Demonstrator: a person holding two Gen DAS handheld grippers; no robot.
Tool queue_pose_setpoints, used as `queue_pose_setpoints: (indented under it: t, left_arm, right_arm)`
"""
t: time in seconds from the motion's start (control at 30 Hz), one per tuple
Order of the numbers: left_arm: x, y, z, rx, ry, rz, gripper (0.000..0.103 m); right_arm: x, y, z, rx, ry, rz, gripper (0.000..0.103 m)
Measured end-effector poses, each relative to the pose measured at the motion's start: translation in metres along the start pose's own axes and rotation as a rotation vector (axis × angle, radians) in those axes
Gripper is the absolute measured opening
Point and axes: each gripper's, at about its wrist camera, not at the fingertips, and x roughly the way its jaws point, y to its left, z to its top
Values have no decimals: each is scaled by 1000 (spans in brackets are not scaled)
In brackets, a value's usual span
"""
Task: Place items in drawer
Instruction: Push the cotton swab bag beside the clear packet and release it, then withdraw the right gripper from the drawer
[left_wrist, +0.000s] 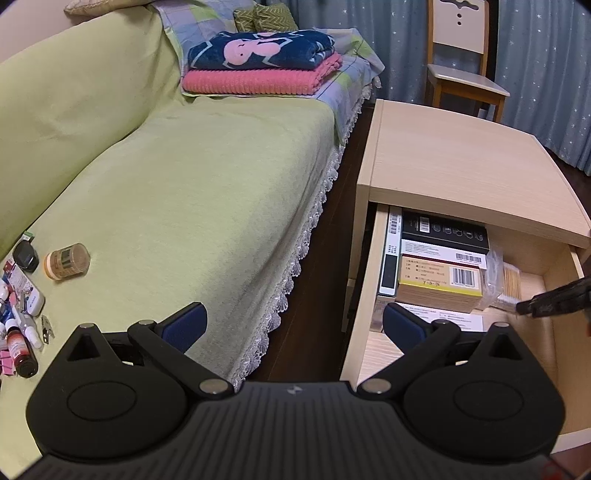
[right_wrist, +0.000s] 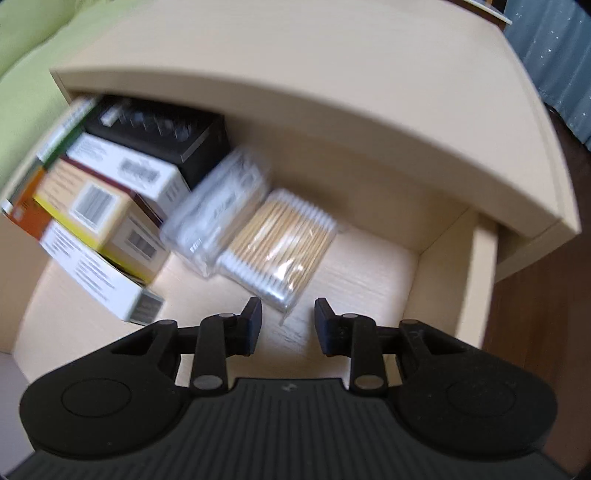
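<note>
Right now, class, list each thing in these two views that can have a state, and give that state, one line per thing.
Pale wooden drawer: pulled open, partly filled.
Left gripper: open, empty.
Right gripper: open, empty, over the drawer.
Clear pack of wooden cotton swabs: lying flat in the drawer.
Stacked cardboard boxes: packed at the drawer's left.
Small tan cylindrical jar: on its side on the green bed cover.
Folded blankets: stacked.

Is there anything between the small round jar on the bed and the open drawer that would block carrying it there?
Nothing visible blocks it. The jar lies on the green bed cover; between it and the open drawer is only bare cover and a floor gap. The drawer's right side has free floor beside the cotton swabs.
</note>
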Motion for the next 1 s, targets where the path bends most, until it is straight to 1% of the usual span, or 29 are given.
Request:
queue_pose_setpoints:
  t: [0.07,0.1,0.2,0.37,0.47,0.53,0.63,0.7,0.77,0.8,0.83,0.87,0.9,0.93,1.0]
  left_arm:
    - [-2,0,-1,3,-4,4,102]
    - [-3,1,-1,2,-3,9,102]
    - [-1,5,-3,-9,8,21,102]
    - [2,5,-5,-10,16,19,102]
    - [5,1,-6,-3,26,10,102]
    - [7,0,-7,-2,35,8,102]
    - [8,-2,-8,-2,42,15,102]
    - [8,-4,-7,2,38,19,102]
    - [7,-7,-6,8,34,19,102]
    - [5,-8,-6,11,31,18,102]
    - [4,-10,-6,14,28,15,102]
    - [3,-11,-6,17,26,10,102]
    - [1,-12,-6,19,23,2,102]
    - [-2,-13,-7,22,15,-10,102]
    - [-7,-12,-8,28,-3,-36,102]
  right_arm:
    - [7,1,1,-11,3,1,16]
    - [10,1,2,-27,1,-4,14]
    - [13,3,6,-89,-14,-35,14]
    - [12,1,6,-159,-38,-55,15]
    - [9,-2,6,-163,-45,-57,17]
    - [3,-4,7,-160,-54,-58,30]
    - [-17,-8,7,-149,-88,-60,34]
    - [-36,-13,5,-118,-123,-39,35]
    - [-55,-12,19,-75,-165,-14,37]
    - [-38,24,18,-50,-191,-4,37]
    - [-45,31,7,-26,-223,5,37]
    - [-59,30,2,0,-264,16,37]
    - [-59,37,-3,26,-309,31,37]
    - [-69,37,-5,53,-358,50,38]
    - [-97,34,-9,104,-467,100,40]
